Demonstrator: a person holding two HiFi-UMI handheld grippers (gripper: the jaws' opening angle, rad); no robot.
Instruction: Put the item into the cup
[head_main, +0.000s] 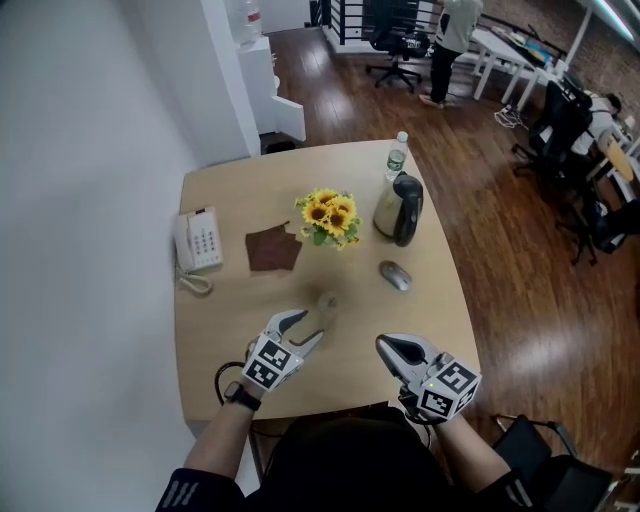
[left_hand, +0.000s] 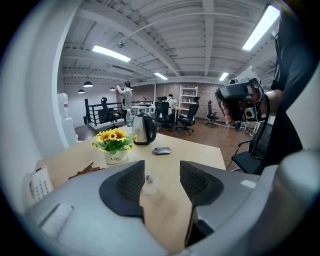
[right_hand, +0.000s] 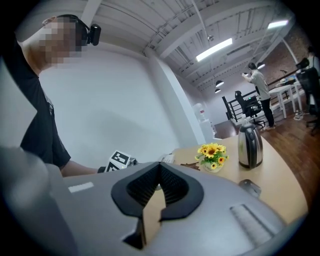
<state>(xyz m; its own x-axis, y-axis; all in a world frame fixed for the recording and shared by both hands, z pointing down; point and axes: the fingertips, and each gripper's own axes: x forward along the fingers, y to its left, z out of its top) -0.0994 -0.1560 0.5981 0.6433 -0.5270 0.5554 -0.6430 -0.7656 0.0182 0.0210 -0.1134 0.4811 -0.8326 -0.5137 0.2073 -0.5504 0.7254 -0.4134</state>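
A small clear plastic cup (head_main: 327, 303) stands upright near the middle of the tan table (head_main: 220, 180). In the left gripper view the cup (left_hand: 148, 184) shows a little ahead of the jaws, with a small dark speck at its rim. My left gripper (head_main: 312, 324) is open and empty, its tips just short of the cup. A crumpled brown piece (head_main: 272, 248) lies flat farther back, left of the flower pot. My right gripper (head_main: 382, 343) hovers to the right of the cup, shut with nothing in it; its jaws (right_hand: 160, 167) meet at the tips.
A pot of sunflowers (head_main: 330, 219), a steel kettle (head_main: 399, 208) and a water bottle (head_main: 397, 156) stand at the back. A grey mouse (head_main: 395, 275) lies at the right and a white phone (head_main: 198, 240) at the left edge. Office chairs and a person stand beyond.
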